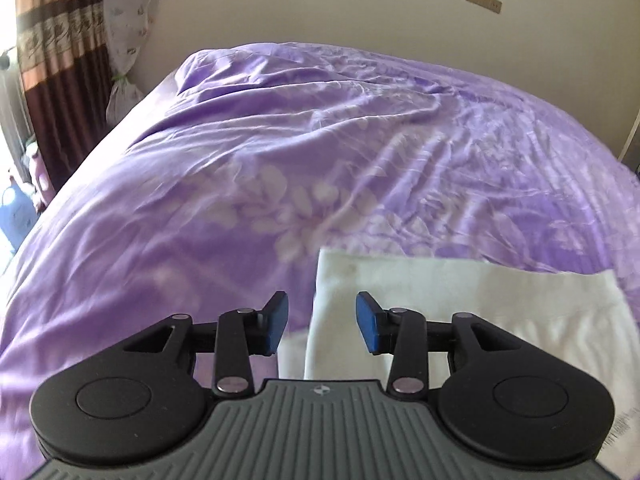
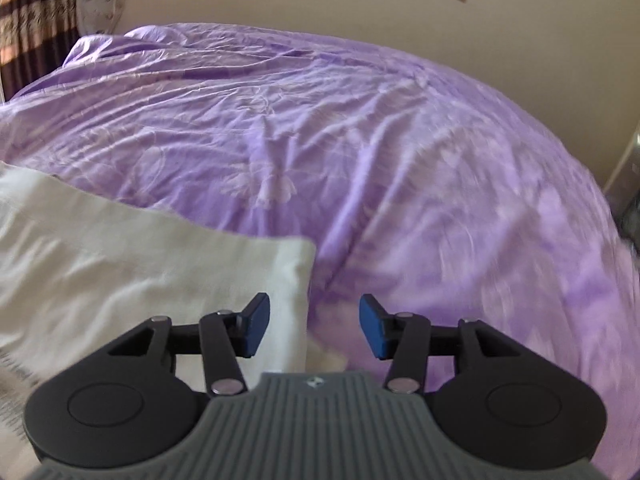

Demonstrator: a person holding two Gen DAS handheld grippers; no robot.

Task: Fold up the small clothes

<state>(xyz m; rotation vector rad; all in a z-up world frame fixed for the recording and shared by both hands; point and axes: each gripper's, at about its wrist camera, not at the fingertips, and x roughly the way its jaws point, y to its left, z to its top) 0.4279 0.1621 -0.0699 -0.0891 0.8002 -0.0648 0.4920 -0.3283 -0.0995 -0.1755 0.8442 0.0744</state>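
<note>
We find the left gripper (image 1: 322,322) with its blue pads standing apart and nothing clamped between them. The pads hang clear above the cloth — no fabric is pinched. Just ahead of and below it lies the white garment (image 1: 460,300), spread flat on the purple floral bedspread (image 1: 240,140). The garment's near-left corner sits directly under the gap between the jaws, and the rest of it runs off to the right of this view.

We find the right gripper (image 2: 314,328) in the same condition: jaws parted, empty. In its view the white garment (image 2: 140,264) fills the lower left, its right-hand corner ending just short of the left pad, while the purple floral bedspread (image 2: 400,140) lies bare under the gap and to the right.

Taken together, the two views place the garment between the two grippers, its long axis running across from one to the other, each gripper hovering over its own end. Neither hand is plainly the nearer; both are just beside an edge. We judge that a fold has been laid down and released. The coming move turns on that crosswise lie — any further fold would call for re-gripping the ends or corners nearest each gripper.

A plain wall (image 1: 360,8) and a brown patterned curtain (image 1: 60,40) stand beyond the bed.
</note>
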